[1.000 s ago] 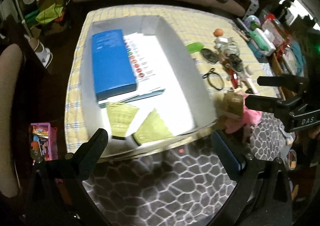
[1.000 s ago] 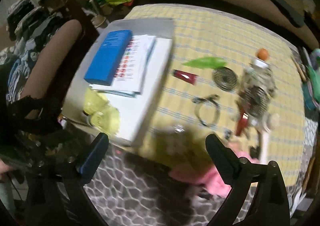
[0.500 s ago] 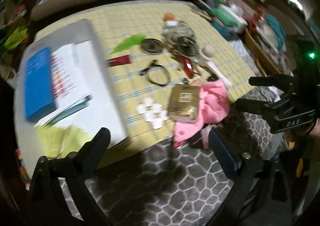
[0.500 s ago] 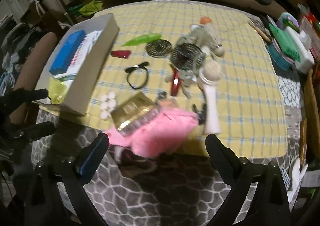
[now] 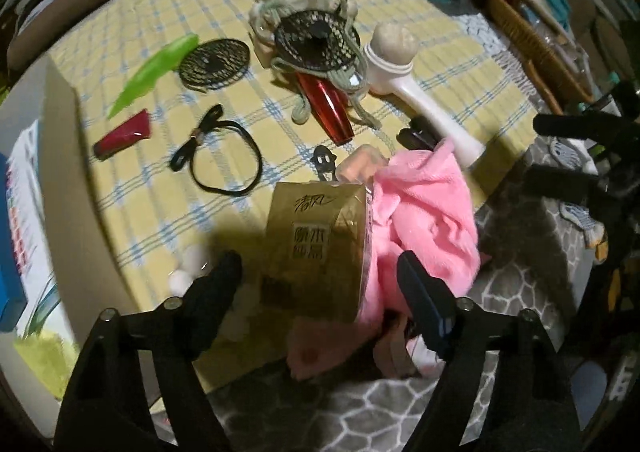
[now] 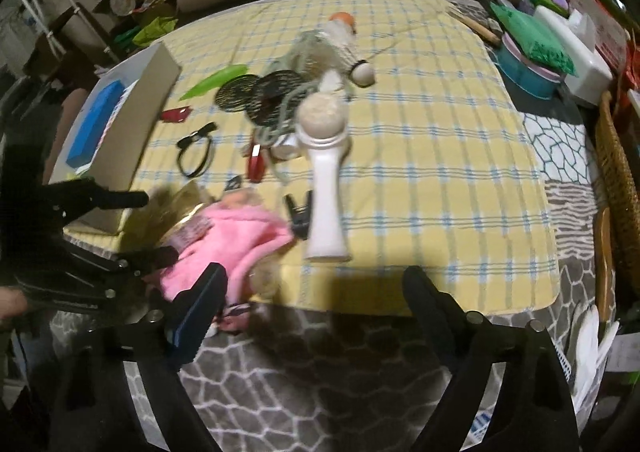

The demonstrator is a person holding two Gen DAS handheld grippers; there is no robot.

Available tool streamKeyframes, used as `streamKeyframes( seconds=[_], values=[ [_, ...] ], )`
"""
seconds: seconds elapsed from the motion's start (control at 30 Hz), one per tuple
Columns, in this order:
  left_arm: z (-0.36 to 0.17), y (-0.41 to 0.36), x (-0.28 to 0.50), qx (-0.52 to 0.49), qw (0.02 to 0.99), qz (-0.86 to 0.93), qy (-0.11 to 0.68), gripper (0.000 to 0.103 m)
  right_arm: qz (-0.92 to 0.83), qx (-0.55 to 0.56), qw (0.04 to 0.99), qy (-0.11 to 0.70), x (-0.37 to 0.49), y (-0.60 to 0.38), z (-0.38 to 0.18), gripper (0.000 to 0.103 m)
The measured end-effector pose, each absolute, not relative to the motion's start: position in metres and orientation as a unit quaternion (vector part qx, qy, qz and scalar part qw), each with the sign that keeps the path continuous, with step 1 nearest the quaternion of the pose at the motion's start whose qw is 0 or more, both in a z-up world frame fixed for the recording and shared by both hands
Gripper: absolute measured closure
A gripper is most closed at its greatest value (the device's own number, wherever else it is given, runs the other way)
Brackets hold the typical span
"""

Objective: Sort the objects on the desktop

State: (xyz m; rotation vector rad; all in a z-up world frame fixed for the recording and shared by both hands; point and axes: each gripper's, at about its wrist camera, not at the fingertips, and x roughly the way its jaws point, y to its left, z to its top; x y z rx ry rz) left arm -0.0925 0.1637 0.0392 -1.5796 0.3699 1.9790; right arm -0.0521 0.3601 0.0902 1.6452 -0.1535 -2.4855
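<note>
My left gripper (image 5: 320, 276) is open, its fingers on either side of a gold tissue pack (image 5: 316, 244) that lies at the table's front edge against a pink cloth (image 5: 428, 212). My right gripper (image 6: 316, 292) is open and empty, just off the front edge, in front of a white handheld fan (image 6: 326, 172). The pink cloth (image 6: 236, 236) lies to its left. A red tube (image 5: 324, 104), black hair band (image 5: 224, 156), green leaf-shaped piece (image 5: 152, 72) and black grille disc (image 5: 216, 62) lie on the yellow checked tablecloth (image 6: 420, 132).
A grey box (image 5: 68, 180) with a blue book (image 6: 94, 124) stands at the table's left. White cotton balls (image 5: 188, 268) lie by the left finger. Tangled cord and fan parts (image 5: 312, 24) sit mid-table. Clutter and a wicker basket (image 6: 616, 180) are right.
Both grippers swung right, away from the box. The left one moved in close around the gold tissue pack. The right one now faces the white fan.
</note>
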Motion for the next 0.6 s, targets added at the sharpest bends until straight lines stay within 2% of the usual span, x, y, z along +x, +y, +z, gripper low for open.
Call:
streamKeyframes(
  seconds=[0.1, 0.3, 0.33, 0.4, 0.6],
  values=[
    [0.025, 0.166, -0.098, -0.598, 0.281, 0.736, 0.147, 0.029, -0.830, 0.549, 0.076, -0.064, -0.062, 0.371, 0.083, 0.023],
    [0.016, 0.168, -0.104, -0.599, 0.291, 0.732, 0.143, 0.028, -0.830, 0.545, 0.081, -0.090, -0.075, 0.378, 0.074, 0.024],
    [0.016, 0.168, -0.104, -0.597, 0.294, 0.732, 0.144, 0.030, -0.830, 0.544, 0.083, -0.093, -0.075, 0.378, 0.073, 0.025],
    [0.021, 0.167, -0.105, -0.594, 0.304, 0.733, 0.133, 0.056, -0.831, 0.541, 0.086, -0.100, -0.074, 0.377, 0.073, 0.027],
    [0.041, 0.151, -0.105, -0.588, 0.310, 0.740, 0.103, 0.057, -0.836, 0.516, 0.120, -0.141, -0.063, 0.371, 0.084, 0.028]
  ],
)
